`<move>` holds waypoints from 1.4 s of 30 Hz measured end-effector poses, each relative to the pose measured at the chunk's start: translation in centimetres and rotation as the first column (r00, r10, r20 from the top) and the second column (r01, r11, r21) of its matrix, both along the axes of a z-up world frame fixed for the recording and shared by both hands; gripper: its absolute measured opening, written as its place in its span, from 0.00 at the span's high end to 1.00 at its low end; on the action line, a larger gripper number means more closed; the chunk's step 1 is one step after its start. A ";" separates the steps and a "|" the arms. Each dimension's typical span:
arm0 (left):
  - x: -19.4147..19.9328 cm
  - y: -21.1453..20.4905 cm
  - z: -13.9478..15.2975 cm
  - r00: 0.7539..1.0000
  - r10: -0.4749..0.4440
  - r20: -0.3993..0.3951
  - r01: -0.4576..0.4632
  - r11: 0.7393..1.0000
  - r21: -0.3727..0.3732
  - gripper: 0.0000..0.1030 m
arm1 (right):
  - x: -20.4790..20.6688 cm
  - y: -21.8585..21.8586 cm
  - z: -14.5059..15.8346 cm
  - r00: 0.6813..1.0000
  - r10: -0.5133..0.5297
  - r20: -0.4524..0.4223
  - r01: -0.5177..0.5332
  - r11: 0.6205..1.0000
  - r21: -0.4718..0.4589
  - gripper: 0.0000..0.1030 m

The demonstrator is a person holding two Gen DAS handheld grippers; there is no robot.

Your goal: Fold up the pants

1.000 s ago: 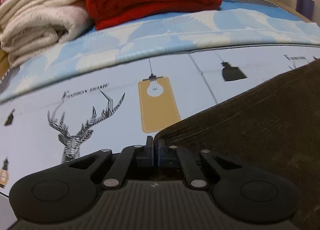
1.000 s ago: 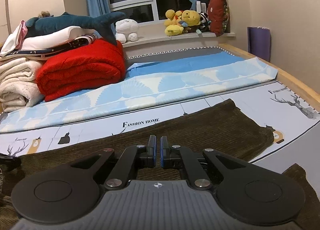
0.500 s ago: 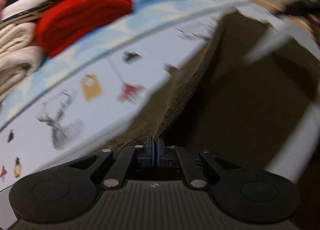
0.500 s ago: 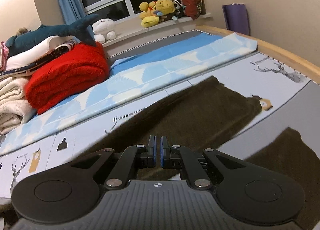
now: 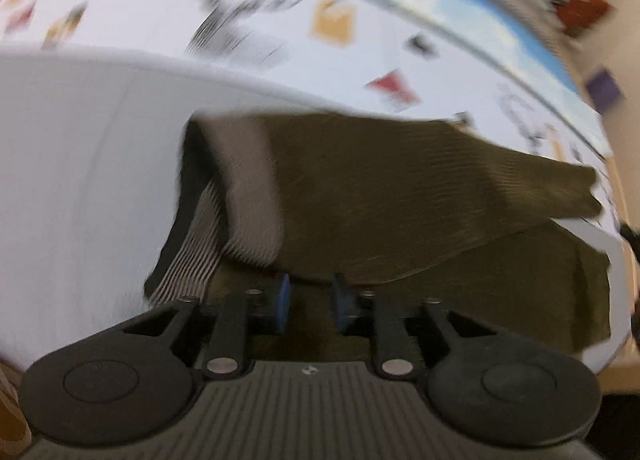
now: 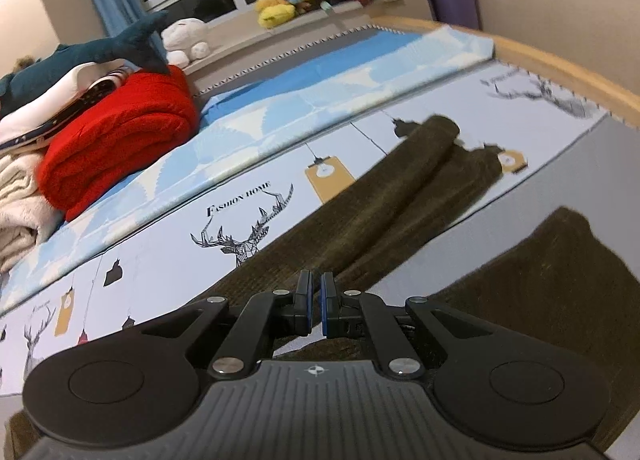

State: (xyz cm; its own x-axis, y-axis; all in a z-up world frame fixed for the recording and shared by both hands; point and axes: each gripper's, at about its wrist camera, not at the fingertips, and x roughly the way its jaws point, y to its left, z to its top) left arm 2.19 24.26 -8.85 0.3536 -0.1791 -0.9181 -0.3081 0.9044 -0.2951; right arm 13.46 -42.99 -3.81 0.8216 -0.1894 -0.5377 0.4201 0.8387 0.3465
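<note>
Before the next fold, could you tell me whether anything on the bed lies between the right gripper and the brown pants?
Nothing visible does. The right gripper hangs directly over the brown pants, jaws shut, with only bare printed bedsheet alongside. The red blanket sits well off, at the bed's far side.

The pants (image 5: 420,196) are dark olive-brown, ribbed, with a pale striped waistband lining turned out. They lie flat on the bed just ahead of the left gripper (image 5: 308,298), one leg folded over the other; both legs stretch away beyond the right gripper (image 6: 316,300).
</note>
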 end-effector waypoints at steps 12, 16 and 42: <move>3.9 1.9 -3.3 0.979 0.168 -0.116 -0.175 0.983 -0.055 0.38 | 3.8 -1.8 -1.4 1.000 -0.011 -0.024 0.014 0.992 0.129 0.92; 4.9 2.0 -3.5 0.970 0.198 -0.140 -0.207 0.977 -0.055 0.38 | 4.9 -3.0 -1.8 0.998 -0.052 -0.021 0.055 0.983 0.175 0.77; 5.6 3.2 -1.9 0.956 0.290 -0.049 -0.290 0.957 0.018 0.73 | 13.1 -9.0 -8.0 0.983 -0.171 -0.070 0.184 0.927 0.326 0.96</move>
